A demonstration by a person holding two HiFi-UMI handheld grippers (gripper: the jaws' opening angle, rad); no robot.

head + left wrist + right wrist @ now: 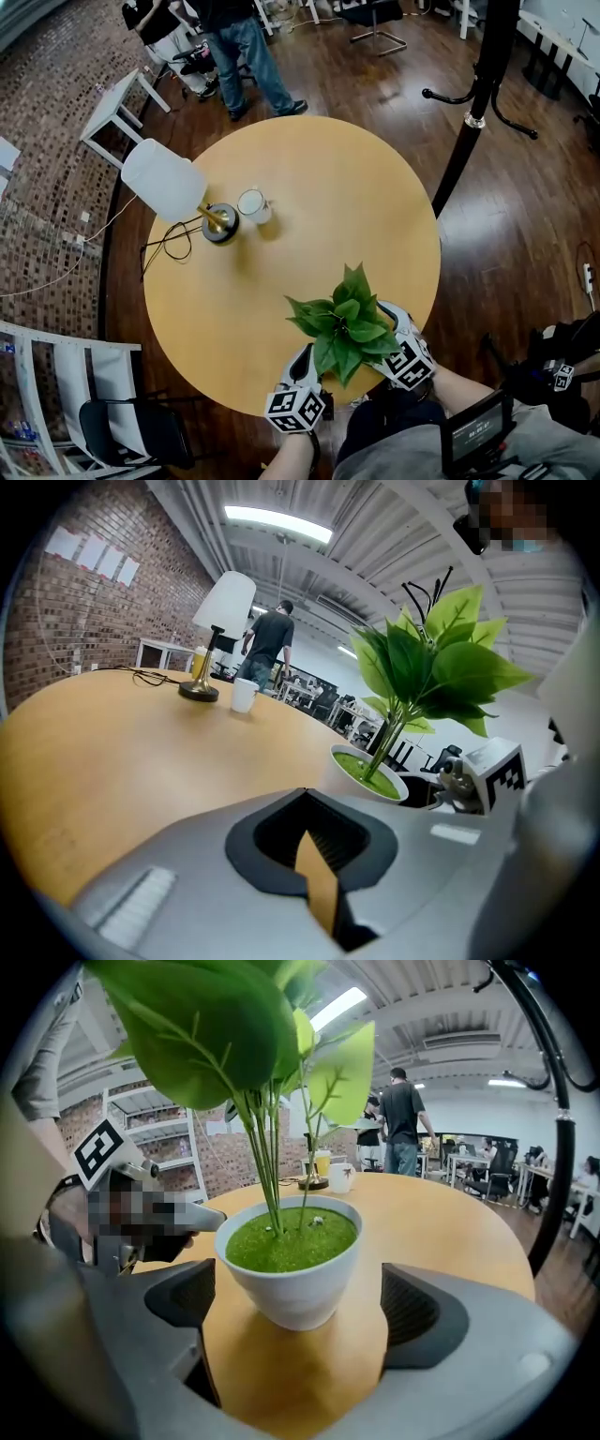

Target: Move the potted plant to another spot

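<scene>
A potted plant [347, 323] with broad green leaves stands near the front edge of the round wooden table [309, 178]. Its white pot [292, 1279] rests on the tabletop between the wide-apart jaws of my right gripper [298, 1299]; neither pad touches it. In the head view the leaves hide the pot and most of the right gripper [394, 328]. My left gripper [305, 794] is shut with nothing in it, just left of the pot [367, 772] and apart from it. In the head view the left gripper [305, 364] sits at the table's front rim.
A lamp with a white shade [167, 178] and a white cup [253, 204] stand on the table's far left, with a black cord [169, 246] trailing off the edge. A black coat stand [478, 84] rises at the right. A person [246, 52] stands beyond the table.
</scene>
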